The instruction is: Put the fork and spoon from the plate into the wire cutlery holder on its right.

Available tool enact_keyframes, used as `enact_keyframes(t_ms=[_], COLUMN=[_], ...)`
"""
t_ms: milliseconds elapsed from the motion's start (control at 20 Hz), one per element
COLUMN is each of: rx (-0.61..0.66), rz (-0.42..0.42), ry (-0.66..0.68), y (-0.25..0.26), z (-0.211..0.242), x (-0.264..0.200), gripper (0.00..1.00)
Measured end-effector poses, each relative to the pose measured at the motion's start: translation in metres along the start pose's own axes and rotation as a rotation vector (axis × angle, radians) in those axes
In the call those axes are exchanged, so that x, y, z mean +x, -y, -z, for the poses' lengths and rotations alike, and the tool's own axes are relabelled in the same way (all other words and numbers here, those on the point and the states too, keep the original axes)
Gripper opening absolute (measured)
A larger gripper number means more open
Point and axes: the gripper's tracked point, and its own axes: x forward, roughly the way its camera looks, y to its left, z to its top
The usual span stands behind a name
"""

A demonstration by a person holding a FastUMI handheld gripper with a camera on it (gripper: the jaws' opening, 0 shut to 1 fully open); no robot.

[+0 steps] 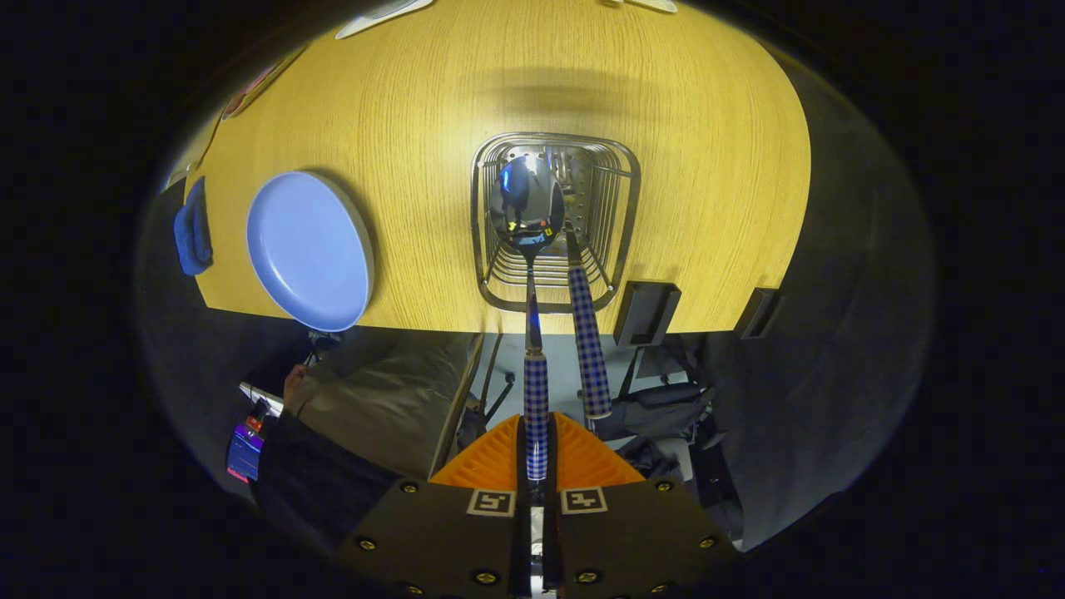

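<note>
The jaws are clamped on the spoon [535,391] by its checked handle, bowl hanging over the wire cutlery holder [556,223], seemingly for lowering in. The fork [587,345] already stands there. The plate [309,249] lies bare on the bench [433,108].

A yellow wood-grain table [433,108] under warm light; beyond its edge, dark floor [832,349] and clutter.

Light blue plate [309,249], blue-and-white checked spoon [535,333] and fork [587,341] handles, yellow wood-grain table [416,108]
</note>
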Motion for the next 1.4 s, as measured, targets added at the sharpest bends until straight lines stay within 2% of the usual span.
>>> enact_keyframes(t_ms=[250, 550, 850, 950, 1400], rx=[-0.005, -0.072, -0.113, -0.113, -0.117], rz=[0.046, 0.122, 0.159, 0.163, 0.168], ry=[-0.064, -0.153, -0.236, -0.229, -0.165], y=[0.007, 0.010, 0.015, 0.015, 0.021], z=[-0.007, -0.013, -0.014, -0.017, -0.032], x=[0.003, -0.001, -0.010, -0.009, -0.022], gripper=[0.06, 0.06, 0.08, 0.11, 0.12])
